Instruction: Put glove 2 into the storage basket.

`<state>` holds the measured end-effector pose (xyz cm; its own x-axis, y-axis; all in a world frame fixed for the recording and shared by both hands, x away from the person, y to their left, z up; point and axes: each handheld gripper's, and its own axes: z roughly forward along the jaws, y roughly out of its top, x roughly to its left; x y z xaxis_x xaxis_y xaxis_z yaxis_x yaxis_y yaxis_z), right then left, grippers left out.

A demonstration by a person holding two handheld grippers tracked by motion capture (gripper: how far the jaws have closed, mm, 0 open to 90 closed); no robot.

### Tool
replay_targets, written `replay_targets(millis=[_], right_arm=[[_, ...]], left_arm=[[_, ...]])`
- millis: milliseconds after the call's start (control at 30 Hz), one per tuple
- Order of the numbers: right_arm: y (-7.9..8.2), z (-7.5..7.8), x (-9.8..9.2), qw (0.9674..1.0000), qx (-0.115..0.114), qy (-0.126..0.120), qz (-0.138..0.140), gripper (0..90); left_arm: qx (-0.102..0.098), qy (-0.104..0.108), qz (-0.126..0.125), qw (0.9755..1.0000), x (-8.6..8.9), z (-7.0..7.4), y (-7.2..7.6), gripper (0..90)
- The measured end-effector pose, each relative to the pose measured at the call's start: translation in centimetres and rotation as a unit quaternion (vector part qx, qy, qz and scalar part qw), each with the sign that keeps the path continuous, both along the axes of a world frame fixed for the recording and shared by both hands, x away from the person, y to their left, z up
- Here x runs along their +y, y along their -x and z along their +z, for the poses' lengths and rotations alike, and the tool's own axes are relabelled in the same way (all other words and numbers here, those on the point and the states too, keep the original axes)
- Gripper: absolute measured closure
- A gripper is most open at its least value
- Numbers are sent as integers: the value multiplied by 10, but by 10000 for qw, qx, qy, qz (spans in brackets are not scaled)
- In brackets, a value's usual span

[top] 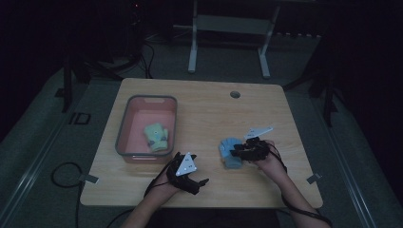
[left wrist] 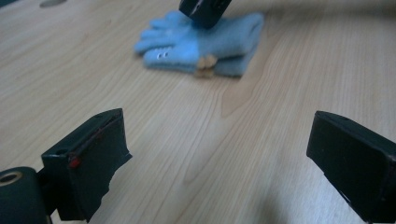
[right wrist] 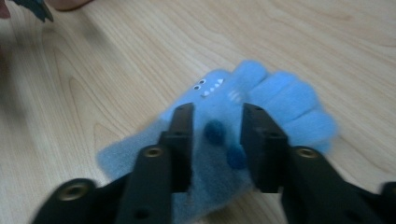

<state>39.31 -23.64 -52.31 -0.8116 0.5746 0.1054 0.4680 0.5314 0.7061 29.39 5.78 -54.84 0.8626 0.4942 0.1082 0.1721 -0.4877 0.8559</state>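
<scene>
Right gripper (right wrist: pixel 215 126) jaws part-open over light-blue fleece glove (right wrist: pixel 261 98) near worktop's right edge, pads off. Left gripper (left wrist: pixel 215 154) wide, empty.

Light wooden table (top: pixel 209 114) with a pink bin (top: pixel 124 135) and blue gloves (top: pixel 229 151).

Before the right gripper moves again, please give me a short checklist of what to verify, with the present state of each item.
1. Blue glove lies flat on the table: ok.
2. Right gripper over the glove, jaws apart: ok.
3. Pads pressing the glove: cannot tell.
4. Left gripper open, nothing between its jaws: ok.
5. Red bin has room beside the green glove: ok.
</scene>
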Motion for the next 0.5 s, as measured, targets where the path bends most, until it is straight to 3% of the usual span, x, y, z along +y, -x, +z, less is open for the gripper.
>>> replay_targets(millis=[167,267,333,400,500], right_arm=[[3,3,-7,9997,-93,-177,-113,357],[5,3,-10,9997,-105,-210,-85,171],[5,3,-13,9995,-158,-269,-61,146],[6,4,-15,9995,-279,-160,-1,143],[5,6,-20,9996,-213,-202,2,184]], left_arm=[[156,64,30,9999,-3,4,1,55],[276,65,-27,9996,-7,8,1,55],[329,115,-80,9994,-8,10,1,55],[340,121,-126,9993,-10,12,1,55],[338,39,-209,9992,-14,12,0,59]])
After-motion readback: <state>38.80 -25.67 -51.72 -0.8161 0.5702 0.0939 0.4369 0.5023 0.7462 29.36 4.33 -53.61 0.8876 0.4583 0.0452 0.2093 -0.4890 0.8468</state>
